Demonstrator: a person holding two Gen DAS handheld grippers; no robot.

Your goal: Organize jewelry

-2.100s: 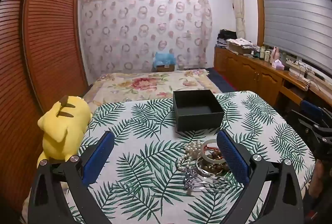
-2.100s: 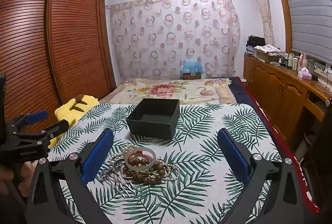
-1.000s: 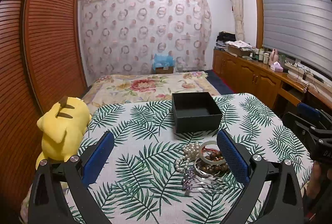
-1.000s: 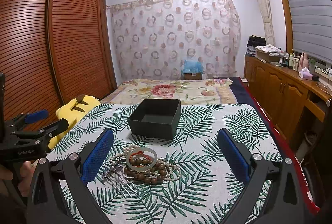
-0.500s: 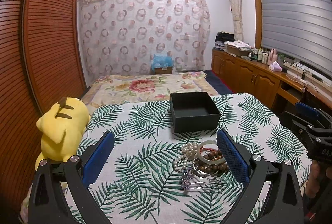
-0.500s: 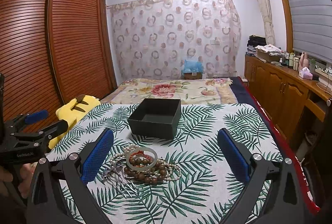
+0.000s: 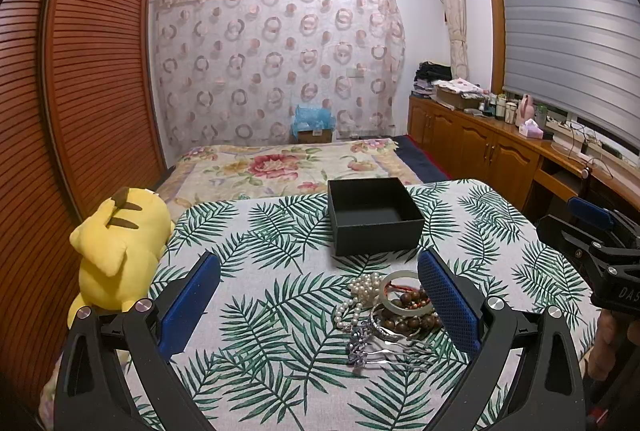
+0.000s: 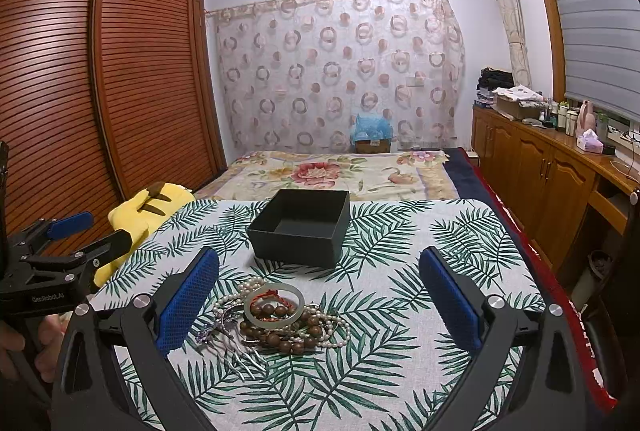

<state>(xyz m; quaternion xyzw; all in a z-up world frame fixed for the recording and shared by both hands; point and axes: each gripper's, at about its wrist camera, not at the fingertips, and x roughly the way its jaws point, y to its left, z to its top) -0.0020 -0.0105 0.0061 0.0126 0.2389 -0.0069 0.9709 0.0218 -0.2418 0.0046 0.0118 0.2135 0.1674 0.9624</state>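
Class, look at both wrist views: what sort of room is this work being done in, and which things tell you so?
Most likely a home bedroom. A bed with a floral bedspread sits behind the table, a tall slatted wooden wardrobe lines the left wall, and a yellow plush toy lies beside the leaf-print tablecloth.

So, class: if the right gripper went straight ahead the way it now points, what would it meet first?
Probably the open black square box, which stands ahead between the open fingers of the right gripper. The heap of beaded jewelry lies lower and nearer, likely under that line, though depth is unclear.
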